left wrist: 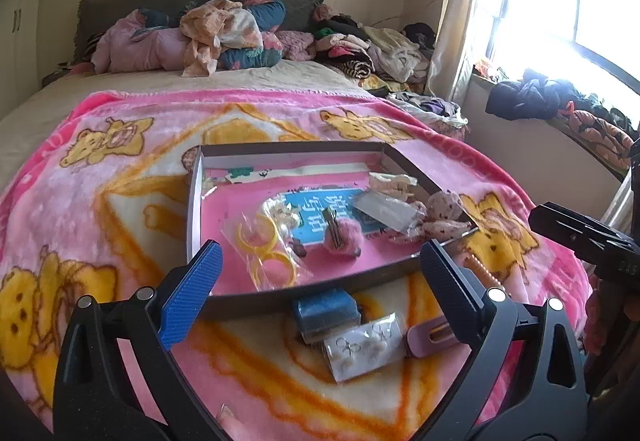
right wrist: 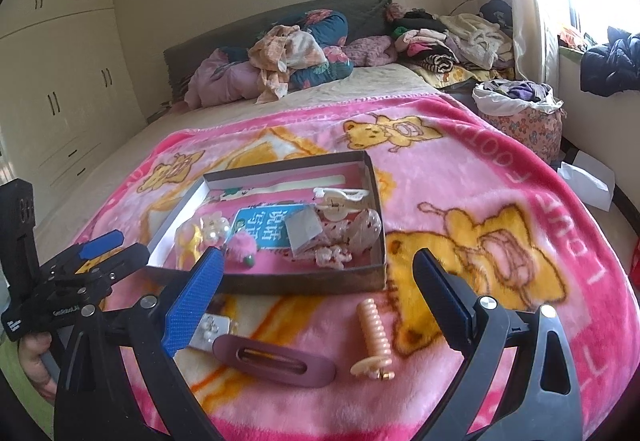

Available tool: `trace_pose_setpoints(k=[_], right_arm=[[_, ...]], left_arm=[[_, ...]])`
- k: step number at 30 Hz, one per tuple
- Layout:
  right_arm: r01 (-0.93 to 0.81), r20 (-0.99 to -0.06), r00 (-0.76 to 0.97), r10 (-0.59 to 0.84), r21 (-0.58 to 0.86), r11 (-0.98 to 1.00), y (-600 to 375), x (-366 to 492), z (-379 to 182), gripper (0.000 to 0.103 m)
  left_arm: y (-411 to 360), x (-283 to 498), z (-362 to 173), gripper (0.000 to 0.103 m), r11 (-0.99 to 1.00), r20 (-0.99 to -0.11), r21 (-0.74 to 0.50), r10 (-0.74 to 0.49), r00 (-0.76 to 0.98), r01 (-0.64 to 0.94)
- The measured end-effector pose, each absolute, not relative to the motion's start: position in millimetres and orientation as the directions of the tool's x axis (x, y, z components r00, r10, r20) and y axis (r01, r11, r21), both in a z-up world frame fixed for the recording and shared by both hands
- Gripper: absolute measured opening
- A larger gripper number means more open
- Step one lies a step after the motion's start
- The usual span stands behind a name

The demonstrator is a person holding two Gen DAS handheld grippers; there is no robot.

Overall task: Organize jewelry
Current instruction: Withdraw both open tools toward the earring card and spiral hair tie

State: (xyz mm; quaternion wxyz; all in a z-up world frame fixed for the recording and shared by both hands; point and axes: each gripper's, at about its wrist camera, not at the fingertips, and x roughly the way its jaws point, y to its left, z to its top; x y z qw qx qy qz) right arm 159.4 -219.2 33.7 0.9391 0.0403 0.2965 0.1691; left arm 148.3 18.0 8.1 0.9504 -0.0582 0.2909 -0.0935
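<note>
Jaws on both grippers stand wide and empty; right gripper [right wrist: 320, 301] should descend squarely over the mauve hair clip [right wrist: 274, 363] lying outside the box [right wrist: 376, 201], closing across its narrow width.

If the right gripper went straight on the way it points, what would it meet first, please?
Probably the near wall of the cardboard box, ahead of the open right gripper; depth is unclear.

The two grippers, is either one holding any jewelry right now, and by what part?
Neither. The left gripper and right gripper are both open and empty, above the pink blanket near the cardboard tray.
</note>
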Motion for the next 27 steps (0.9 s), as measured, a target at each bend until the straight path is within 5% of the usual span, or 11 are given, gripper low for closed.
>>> trace_pose_setpoints(k=[27], right_arm=[[-0.298,-0.58,0.747,0.324,0.144,0.944,-224,119,6,0.093]], left_arm=[[24,120,-23,0.09,0.98,-0.61,-0.135,-0.198,0.767,0.145]])
